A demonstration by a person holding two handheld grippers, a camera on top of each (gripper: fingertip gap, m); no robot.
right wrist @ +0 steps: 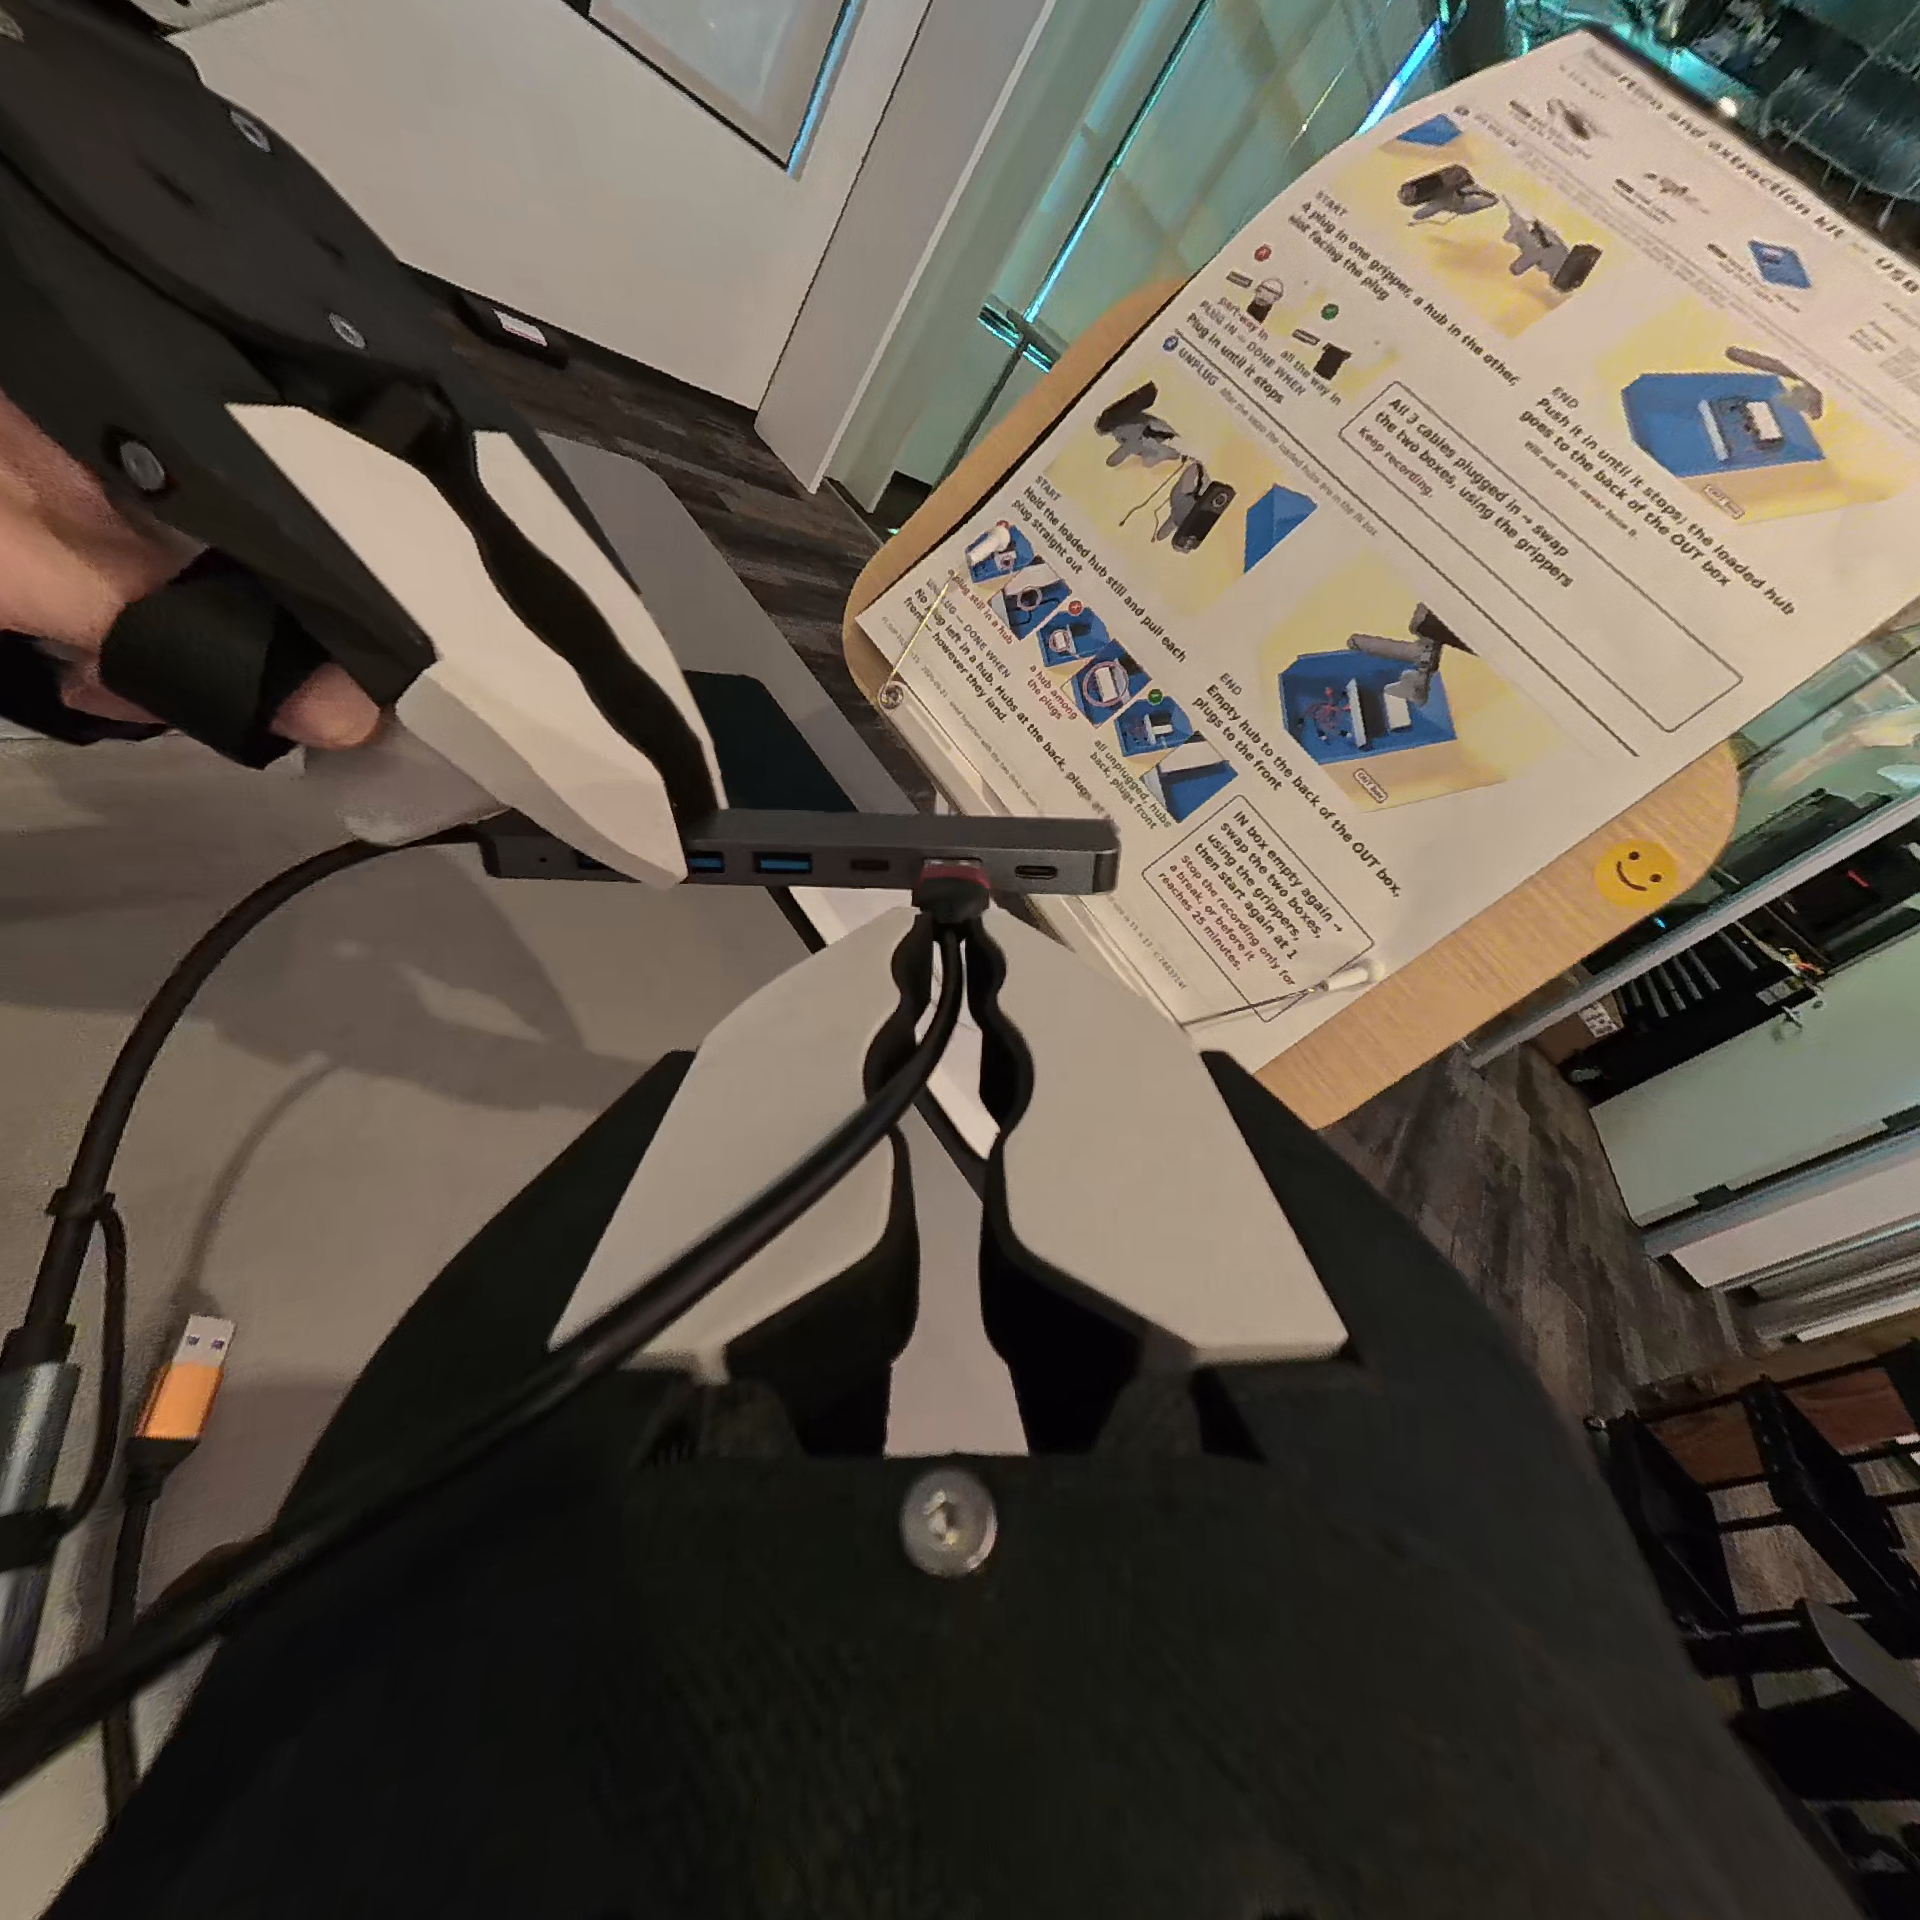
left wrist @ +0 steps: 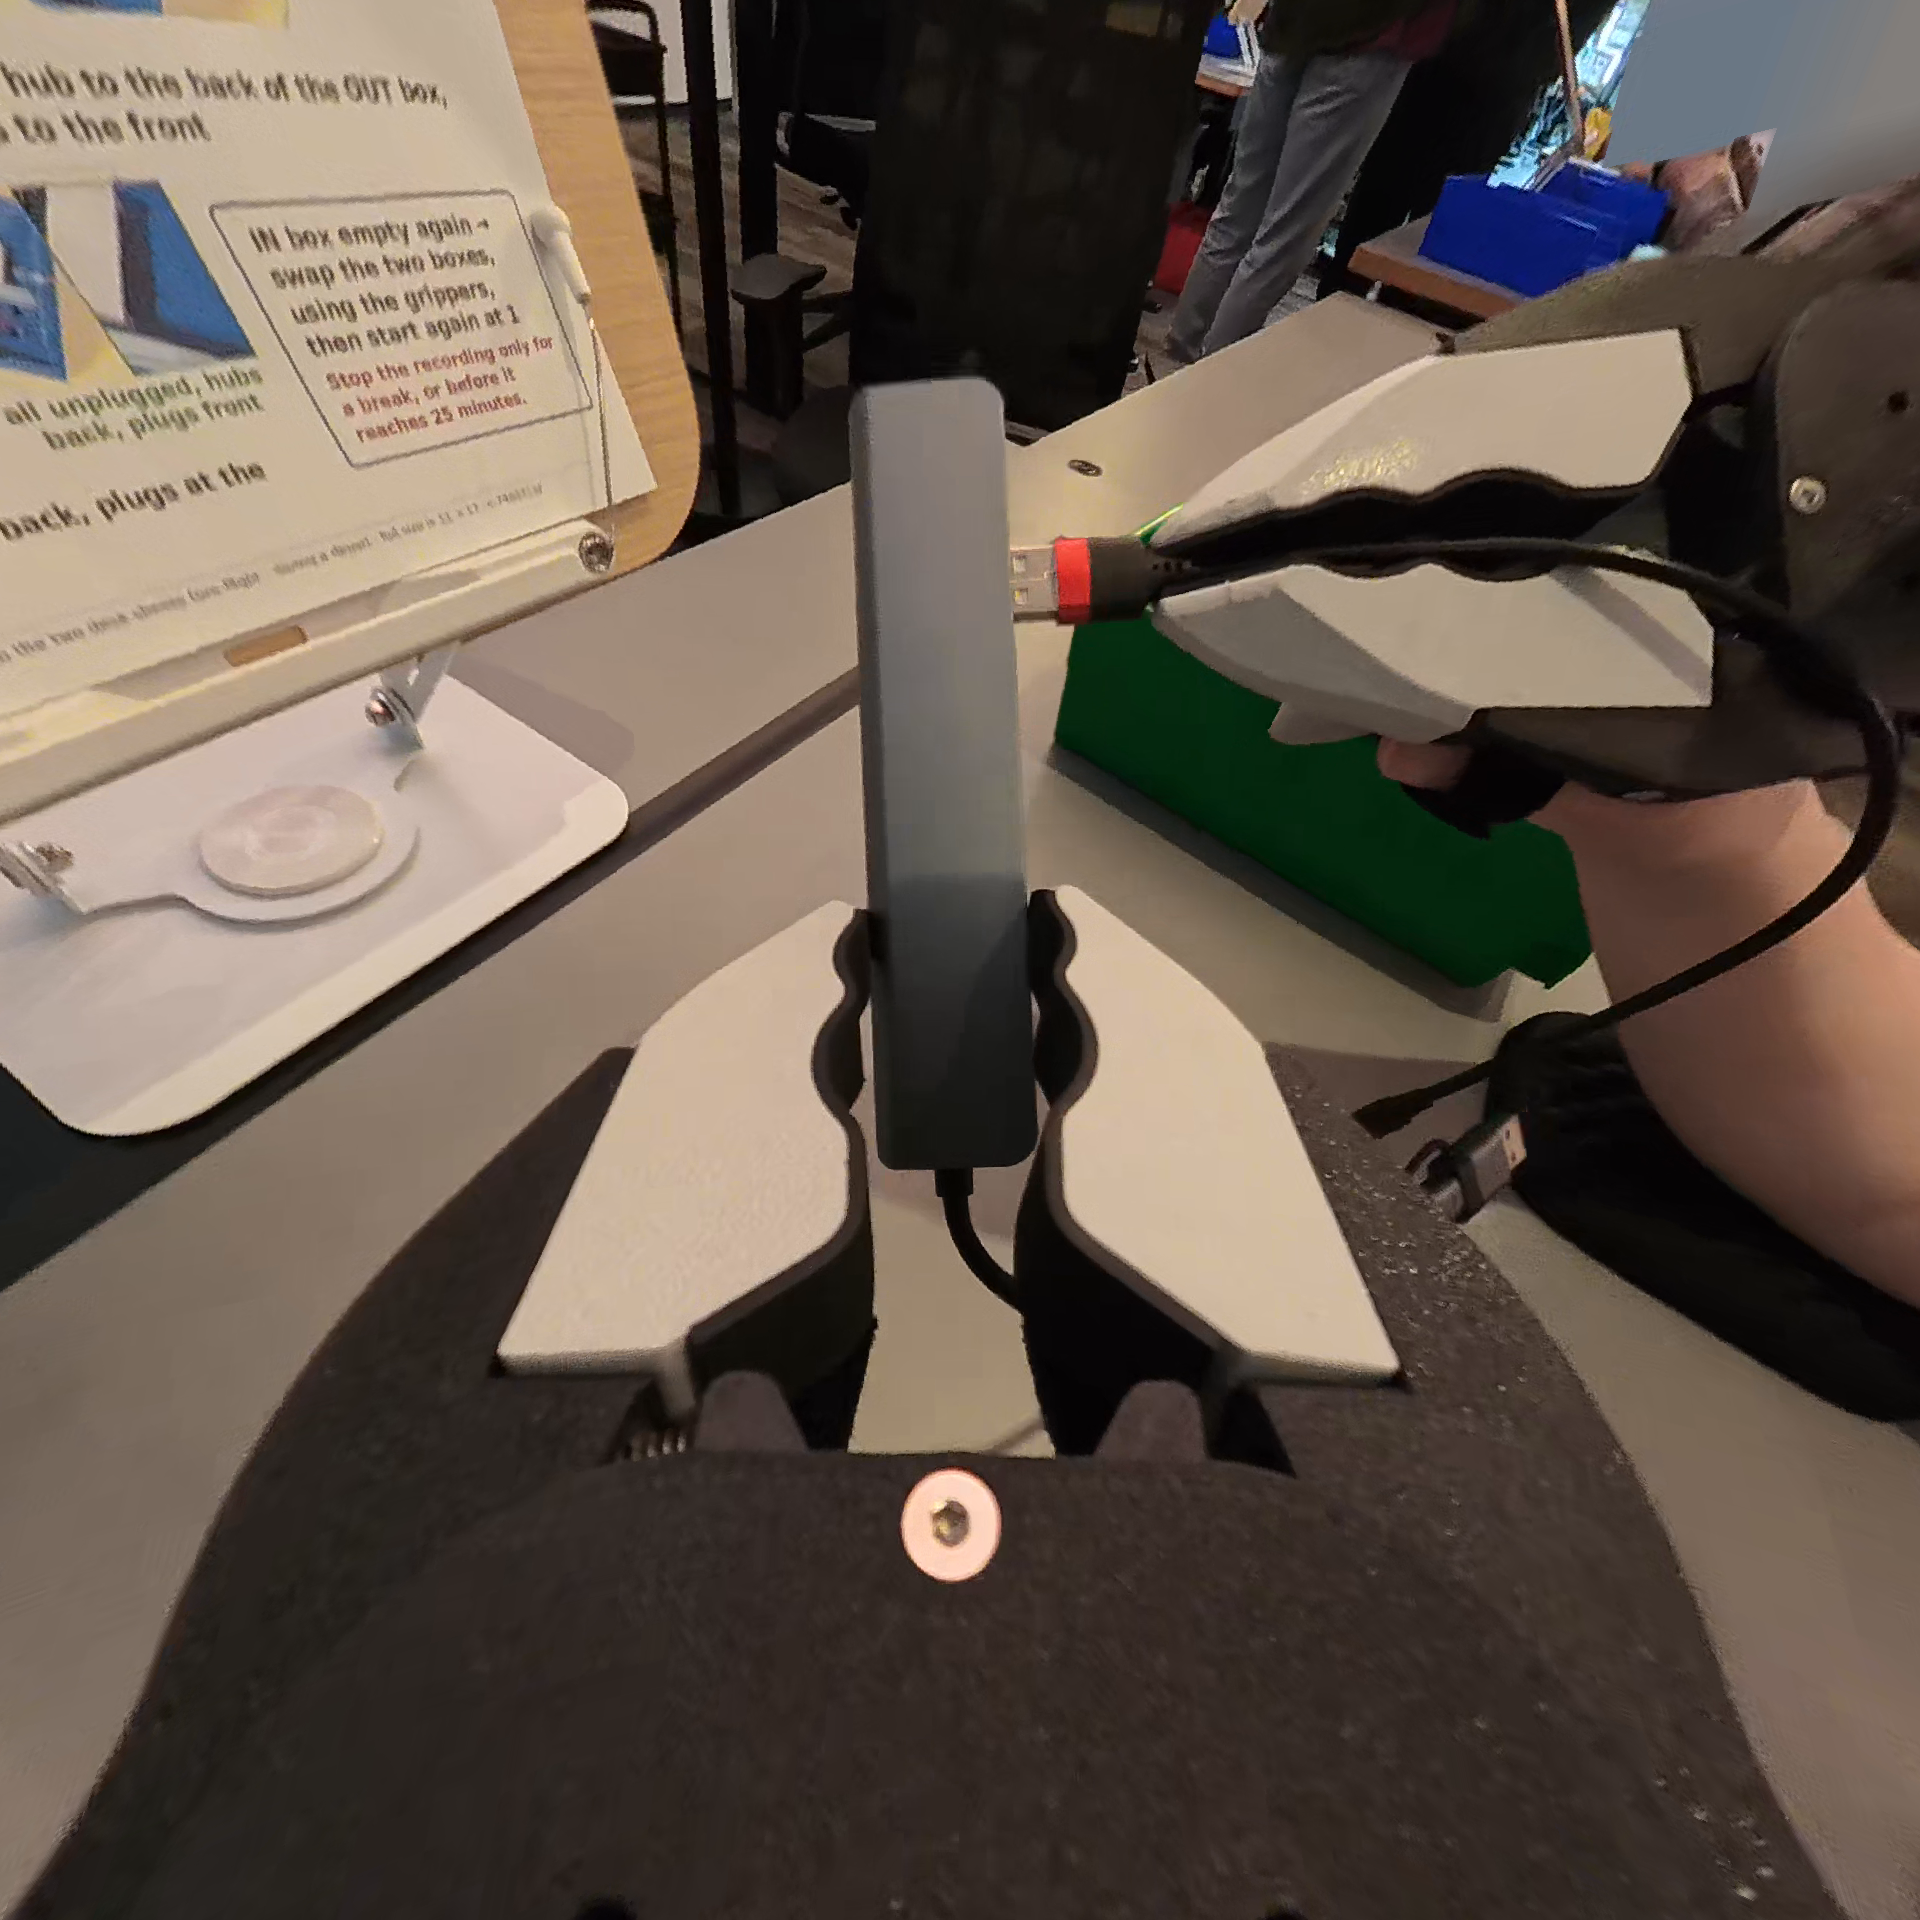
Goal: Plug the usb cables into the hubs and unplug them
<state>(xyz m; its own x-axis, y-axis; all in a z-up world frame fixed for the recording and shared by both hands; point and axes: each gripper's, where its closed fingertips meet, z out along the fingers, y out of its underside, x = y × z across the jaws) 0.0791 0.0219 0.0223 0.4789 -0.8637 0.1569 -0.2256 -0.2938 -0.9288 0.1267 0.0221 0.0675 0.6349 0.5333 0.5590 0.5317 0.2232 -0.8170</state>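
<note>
My left gripper (left wrist: 951,966) is shut on a slim grey USB hub (left wrist: 935,675) and holds it upright above the grey table (left wrist: 717,644). My right gripper (left wrist: 1164,566) comes in from the right, shut on a black USB plug with a red collar (left wrist: 1081,582). The plug's metal tip meets the hub's right edge, and most of the metal shell still shows. In the right wrist view the hub (right wrist: 831,857) lies crosswise with its row of ports facing me. My right gripper (right wrist: 940,935) holds the red-collared plug (right wrist: 945,883) at one port. The left gripper (right wrist: 665,821) grips the hub's left end.
An instruction sheet on a wooden board (left wrist: 312,312) stands on a white stand (left wrist: 312,862) at the left. A green box (left wrist: 1299,810) sits behind the right gripper. Loose plugs hang near the cables (right wrist: 187,1382) (left wrist: 1486,1153). People stand in the background (left wrist: 1278,177).
</note>
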